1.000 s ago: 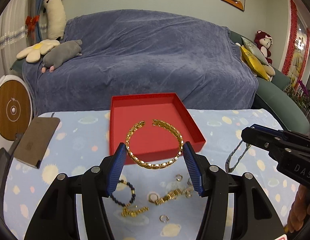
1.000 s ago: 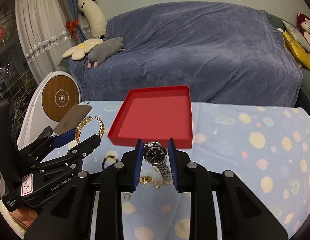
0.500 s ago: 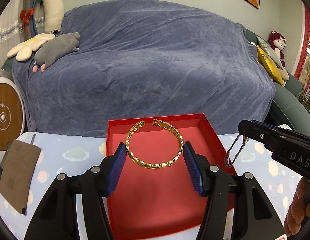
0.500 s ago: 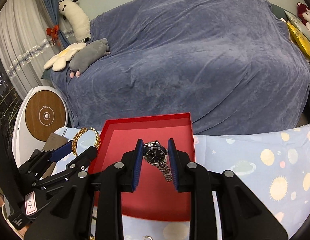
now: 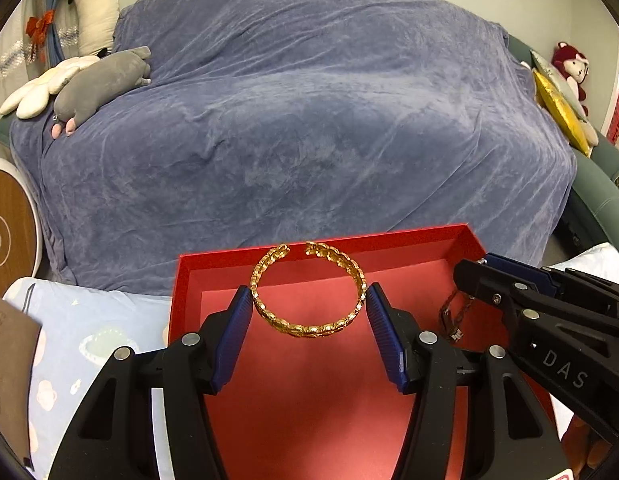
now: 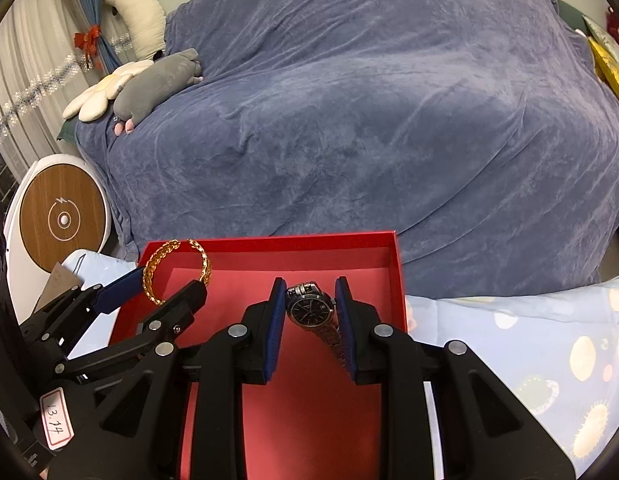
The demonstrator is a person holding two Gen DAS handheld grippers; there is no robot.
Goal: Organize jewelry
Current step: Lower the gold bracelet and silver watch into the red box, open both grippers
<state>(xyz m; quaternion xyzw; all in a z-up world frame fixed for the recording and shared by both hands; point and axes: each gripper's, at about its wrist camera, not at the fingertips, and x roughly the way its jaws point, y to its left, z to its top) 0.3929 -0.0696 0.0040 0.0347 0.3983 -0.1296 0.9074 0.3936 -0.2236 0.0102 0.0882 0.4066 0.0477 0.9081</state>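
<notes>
Compared with one second ago, both grippers are now positioned over the red tray rather than over the patterned tablecloth; the loose jewellery that lay on the cloth is no longer showing in either view. The left gripper is clamping the gold bangle between its blue pads, the bangle's open gap facing the tray's far wall. The right gripper is clamping the wristwatch by its dark-faced case, the metal strap trailing down toward the tray floor; in the left wrist view the strap is hanging below the right gripper's tip.

The bangle is sitting toward the tray's left half, the watch toward its right half, with bare red floor showing between them. The tray's far rim is lying close to the blue-covered sofa. In the right wrist view the tray's right wall is standing just beside the right finger, tablecloth extending beyond it.
</notes>
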